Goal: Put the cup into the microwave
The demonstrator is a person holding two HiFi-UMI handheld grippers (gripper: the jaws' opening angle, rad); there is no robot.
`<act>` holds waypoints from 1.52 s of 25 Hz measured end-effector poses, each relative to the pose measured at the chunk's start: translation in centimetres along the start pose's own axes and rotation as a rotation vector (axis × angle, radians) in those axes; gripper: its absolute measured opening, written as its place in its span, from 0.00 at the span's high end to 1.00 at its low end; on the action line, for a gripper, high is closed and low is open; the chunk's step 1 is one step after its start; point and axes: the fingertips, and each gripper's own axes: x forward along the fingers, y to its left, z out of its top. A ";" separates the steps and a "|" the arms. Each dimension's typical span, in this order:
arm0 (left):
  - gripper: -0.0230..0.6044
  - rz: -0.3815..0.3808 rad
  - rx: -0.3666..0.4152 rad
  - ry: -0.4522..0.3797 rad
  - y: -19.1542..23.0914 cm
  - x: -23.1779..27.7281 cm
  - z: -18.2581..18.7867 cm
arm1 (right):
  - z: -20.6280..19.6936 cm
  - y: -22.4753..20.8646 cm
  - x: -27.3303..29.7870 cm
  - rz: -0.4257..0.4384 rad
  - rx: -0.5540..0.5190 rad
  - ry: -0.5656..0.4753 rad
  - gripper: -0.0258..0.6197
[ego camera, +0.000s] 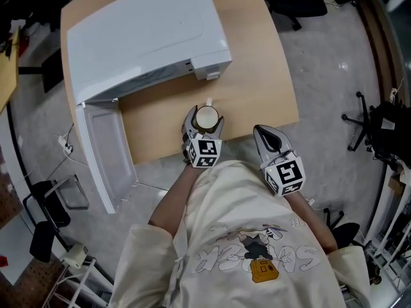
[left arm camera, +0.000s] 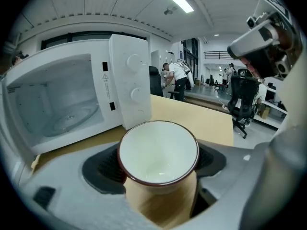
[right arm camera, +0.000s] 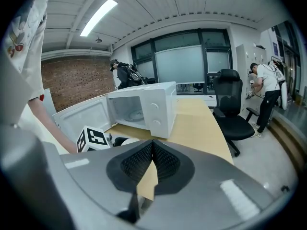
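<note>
A tan cup with a white inside and a dark red rim stands upright on the wooden table, near its front edge. My left gripper has a jaw on each side of it. In the left gripper view the cup fills the gap between the black pads, which touch its wall. The white microwave stands at the back left with its door swung open; its empty cavity shows beyond the cup. My right gripper hangs at the table's front edge, shut and empty.
The microwave's control panel with two knobs faces me just behind the cup. Black office chairs stand to the right of the table. People stand far off in the room. A chair base is on the floor at right.
</note>
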 end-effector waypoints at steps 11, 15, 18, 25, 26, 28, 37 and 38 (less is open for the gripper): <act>0.32 0.194 -0.160 -0.043 8.9 -4.3 2.8 | 1.7 2.4 2.5 0.121 -0.036 -0.023 0.95; 0.32 0.288 -0.205 -0.077 14.1 -5.6 4.6 | 2.7 3.6 3.8 0.157 -0.047 -0.038 0.95; 0.32 0.347 -0.239 -0.106 18.3 -6.1 5.6 | 3.6 4.6 4.7 0.172 -0.062 -0.047 0.95; 0.32 0.427 -0.267 -0.137 26.7 -4.9 7.1 | 4.5 6.0 5.9 0.161 -0.072 -0.042 0.95; 0.32 0.430 -0.270 -0.135 27.4 -4.3 7.1 | 4.5 5.9 6.0 0.149 -0.071 -0.040 0.95; 0.32 0.431 -0.277 -0.128 28.5 -3.0 7.0 | 4.5 5.7 5.9 0.122 -0.065 -0.037 0.95; 0.32 0.354 -0.244 -0.166 27.4 2.9 10.1 | 3.7 4.3 4.4 0.016 -0.033 -0.011 0.95; 0.32 0.353 -0.237 -0.169 27.2 3.3 10.4 | 3.7 4.1 4.3 0.008 -0.031 -0.011 0.95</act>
